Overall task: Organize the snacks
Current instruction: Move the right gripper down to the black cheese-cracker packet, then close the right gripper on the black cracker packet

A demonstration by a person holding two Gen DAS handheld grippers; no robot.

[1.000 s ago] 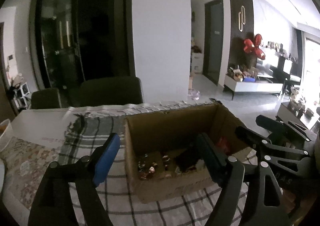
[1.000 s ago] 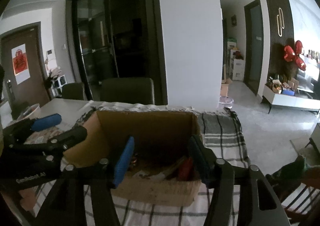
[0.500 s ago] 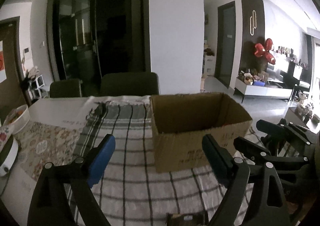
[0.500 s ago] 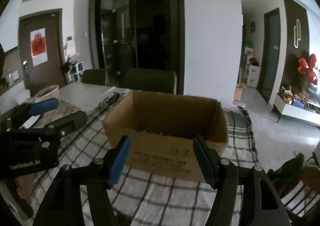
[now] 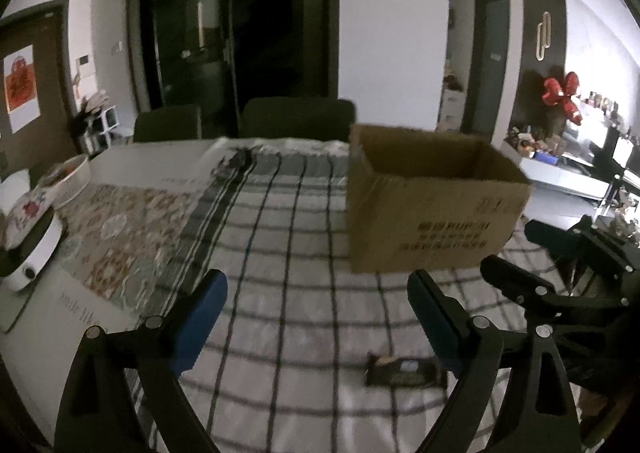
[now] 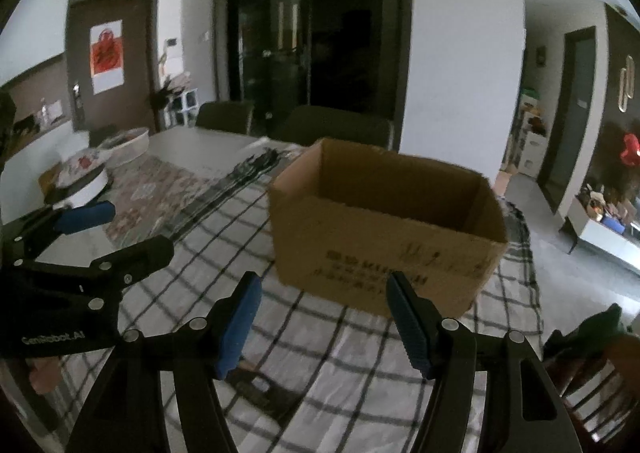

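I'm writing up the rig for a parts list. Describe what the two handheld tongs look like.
Both the left tongs and right tongs are matte black, angular linkage arms joined by round silver rivets, each finger tipped with a blue ridged pad. The left unit's body carries small white lettering, seen from the right wrist view. No cables or sleeves show.

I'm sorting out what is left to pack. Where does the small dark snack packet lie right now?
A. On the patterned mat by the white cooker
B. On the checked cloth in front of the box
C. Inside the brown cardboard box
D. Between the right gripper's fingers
B: the small dark snack packet lies flat on the checked cloth, nearer the camera than the brown cardboard box, with no fingers touching it.
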